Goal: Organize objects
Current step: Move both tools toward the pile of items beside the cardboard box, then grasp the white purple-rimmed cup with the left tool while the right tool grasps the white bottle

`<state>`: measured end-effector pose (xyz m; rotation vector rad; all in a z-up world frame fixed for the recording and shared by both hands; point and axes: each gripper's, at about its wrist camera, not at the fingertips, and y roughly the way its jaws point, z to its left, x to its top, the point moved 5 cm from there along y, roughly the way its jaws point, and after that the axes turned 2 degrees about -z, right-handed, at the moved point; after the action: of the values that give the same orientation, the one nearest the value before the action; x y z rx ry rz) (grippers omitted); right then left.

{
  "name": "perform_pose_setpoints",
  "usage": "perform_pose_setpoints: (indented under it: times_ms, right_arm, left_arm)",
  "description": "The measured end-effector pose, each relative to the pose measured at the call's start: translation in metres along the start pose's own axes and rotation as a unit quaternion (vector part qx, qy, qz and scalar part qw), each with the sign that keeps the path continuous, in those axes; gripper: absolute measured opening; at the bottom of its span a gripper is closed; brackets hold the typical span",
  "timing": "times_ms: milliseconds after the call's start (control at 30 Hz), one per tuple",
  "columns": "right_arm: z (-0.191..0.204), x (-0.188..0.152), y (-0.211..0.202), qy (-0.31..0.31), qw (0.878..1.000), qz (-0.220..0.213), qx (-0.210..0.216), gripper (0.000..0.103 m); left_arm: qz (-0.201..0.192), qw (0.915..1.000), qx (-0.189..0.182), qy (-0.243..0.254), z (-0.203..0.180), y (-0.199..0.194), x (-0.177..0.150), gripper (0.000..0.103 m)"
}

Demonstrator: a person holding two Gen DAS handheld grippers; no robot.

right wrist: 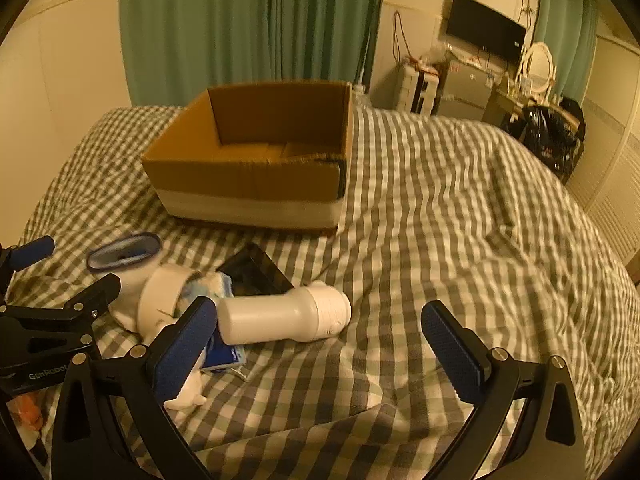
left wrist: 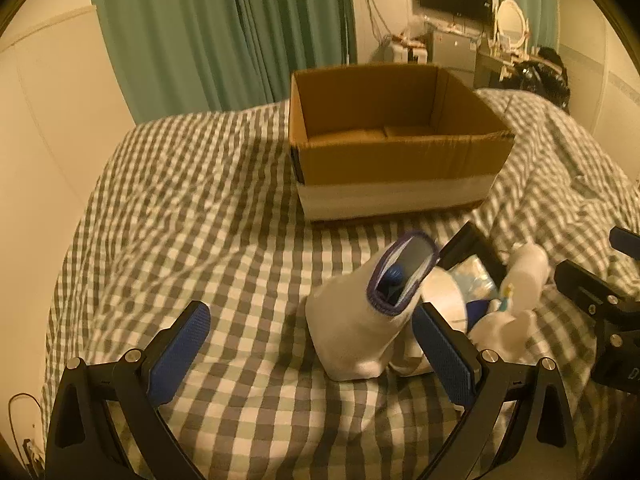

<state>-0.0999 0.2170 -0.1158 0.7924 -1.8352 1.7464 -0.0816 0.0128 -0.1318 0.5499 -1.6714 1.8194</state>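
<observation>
An open, empty cardboard box (left wrist: pixel 400 152) (right wrist: pixel 256 168) stands on the checked bed. In front of it lies a pile: a white sock with a purple cuff (left wrist: pixel 360 312) (right wrist: pixel 124 252), a white bottle on its side (right wrist: pixel 280 316) (left wrist: pixel 526 276), a white tape roll (right wrist: pixel 164 292) (left wrist: pixel 444 292), a black tablet (right wrist: pixel 256 272) (left wrist: pixel 472 248) and a blue packet (right wrist: pixel 224 356). My left gripper (left wrist: pixel 312 344) is open, just before the sock. My right gripper (right wrist: pixel 320 340) is open, with the bottle lying just beyond its left finger.
The checked bedspread (right wrist: pixel 460 220) spreads wide to the right. Green curtains (left wrist: pixel 224 32) hang behind the bed. A monitor (right wrist: pixel 484 32), a mirror, a cabinet and a black bag (right wrist: pixel 552 136) stand at the far right.
</observation>
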Motion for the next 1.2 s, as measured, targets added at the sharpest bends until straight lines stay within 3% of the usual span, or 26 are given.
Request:
perform_pose_setpoints:
  times_ms: [267,367,533,733,800,933,1067,1200]
  right_arm:
    - [0.006,-0.005,0.02,-0.014,0.999,0.029,0.015,0.103]
    - [0.006,-0.002,0.019,-0.036,0.998,0.036,0.021,0.103]
    - [0.002,-0.005,0.042,-0.114,0.989,0.092,-0.007,0.103]
    - [0.014,-0.004,0.067,-0.18,0.977,0.113,-0.004,0.103]
    - [0.022,-0.002,0.078,-0.196,0.973,0.12,0.003,0.098]
    - [0.03,-0.001,0.096,-0.181,0.971,0.147,0.058,0.075]
    - [0.026,-0.005,0.1,-0.178,0.972,0.15,0.04,0.05]
    - [0.031,-0.007,0.094,-0.194,0.972,0.13,0.026,0.05]
  left_arm:
    - [0.015,0.9997,-0.012,0.015,-0.01,0.022,0.0,0.103]
    - [0.011,0.9993,-0.028,0.021,-0.015,0.029,0.003,0.097]
    - [0.006,0.9985,-0.052,0.018,-0.021,0.033,0.009,0.047]
    - [0.016,0.9965,-0.076,0.031,-0.027,0.045,0.015,0.037]
    - [0.02,0.9965,-0.078,0.022,-0.023,0.047,0.016,0.035]
    - [0.027,0.996,-0.085,-0.001,-0.016,0.048,0.017,0.034]
    - [0.027,0.9956,-0.089,-0.004,-0.016,0.044,0.016,0.034]
    - [0.025,0.9955,-0.091,-0.004,-0.015,0.037,0.012,0.033]
